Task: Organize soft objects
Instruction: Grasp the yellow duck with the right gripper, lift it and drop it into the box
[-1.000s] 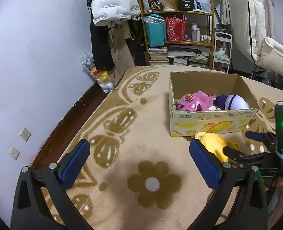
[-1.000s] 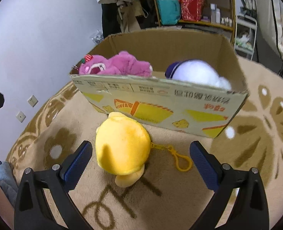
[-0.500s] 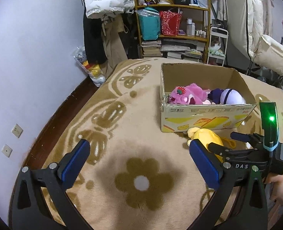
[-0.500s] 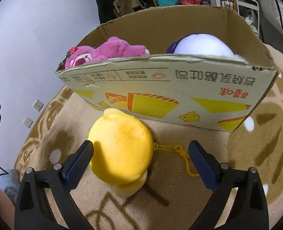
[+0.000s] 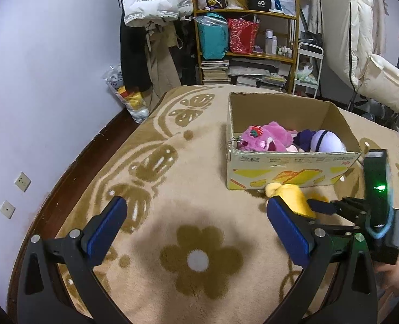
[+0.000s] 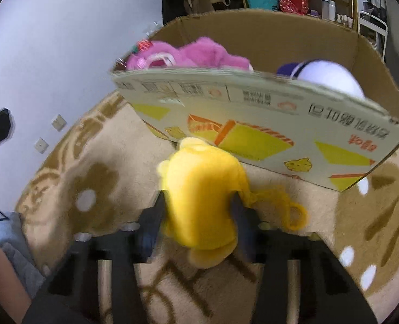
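A yellow plush toy (image 6: 203,197) with a yellow clip loop lies on the rug right in front of the cardboard box (image 6: 253,124). My right gripper (image 6: 199,208) is shut on it, fingers pressed into both sides. The toy also shows in the left wrist view (image 5: 291,198), with the right gripper (image 5: 334,208) behind it. The box (image 5: 294,167) holds a pink plush (image 5: 264,139) and a purple-and-white plush (image 5: 325,141). My left gripper (image 5: 196,226) is open and empty above the rug, left of the yellow toy.
A tan flower-patterned rug (image 5: 159,183) covers the floor. A bookshelf (image 5: 245,43), hanging coats (image 5: 151,40) and a plastic bag (image 5: 129,100) stand against the far wall. A white padded chair (image 5: 380,86) is at the right. The left wall has outlets (image 5: 22,181).
My right gripper closed from wide open onto the yellow plush toy and moved nearer the box. The left gripper drew back slightly and stayed open.
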`<state>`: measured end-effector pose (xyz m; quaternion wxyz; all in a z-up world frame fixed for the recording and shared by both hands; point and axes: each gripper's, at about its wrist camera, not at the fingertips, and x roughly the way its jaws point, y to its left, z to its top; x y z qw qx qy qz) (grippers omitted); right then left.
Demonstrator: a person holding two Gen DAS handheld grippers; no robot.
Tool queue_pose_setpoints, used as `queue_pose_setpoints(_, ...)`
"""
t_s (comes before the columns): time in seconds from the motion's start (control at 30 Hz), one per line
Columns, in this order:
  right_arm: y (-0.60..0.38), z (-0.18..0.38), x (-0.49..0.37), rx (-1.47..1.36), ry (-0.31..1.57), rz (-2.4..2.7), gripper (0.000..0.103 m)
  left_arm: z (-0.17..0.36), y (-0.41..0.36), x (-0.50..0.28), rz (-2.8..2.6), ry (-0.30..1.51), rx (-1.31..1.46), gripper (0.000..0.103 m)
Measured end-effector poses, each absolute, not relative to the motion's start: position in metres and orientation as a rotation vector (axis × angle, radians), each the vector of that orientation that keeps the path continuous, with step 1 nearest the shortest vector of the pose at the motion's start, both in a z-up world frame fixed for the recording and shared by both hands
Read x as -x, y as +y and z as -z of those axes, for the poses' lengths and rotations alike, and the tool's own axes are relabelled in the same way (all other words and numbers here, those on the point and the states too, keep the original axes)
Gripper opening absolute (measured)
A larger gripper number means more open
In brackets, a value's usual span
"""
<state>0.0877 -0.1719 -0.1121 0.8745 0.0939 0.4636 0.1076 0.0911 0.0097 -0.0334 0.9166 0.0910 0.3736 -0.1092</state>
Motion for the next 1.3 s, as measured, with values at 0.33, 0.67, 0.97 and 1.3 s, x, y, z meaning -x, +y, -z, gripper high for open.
queue_pose_setpoints(0.33, -0.185, 0.082, -0.064, -0.193, 0.903, -0.182, 0.037, 0.029, 0.009, -0.085, 0.223, 0.738, -0.197, 0.103)
queue_pose_setpoints(0.67, -0.202, 0.030, -0.039, -0.218, 0.729, -0.160, 0.037, 0.017, 0.010, -0.073, 0.221, 0.681, -0.199, 0.103)
queue_pose_setpoints(0.97, -0.209, 0.007, -0.052, -0.185, 0.636, -0.058, 0.037, 0.016, 0.002, -0.068, 0.232, 0.660, -0.225, 0.103)
queue_pose_setpoints(1.3, -0.221, -0.012, -0.099, -0.165, 0.615, -0.017, 0.039, 0.015, -0.005, -0.061, 0.231, 0.647, -0.252, 0.103)
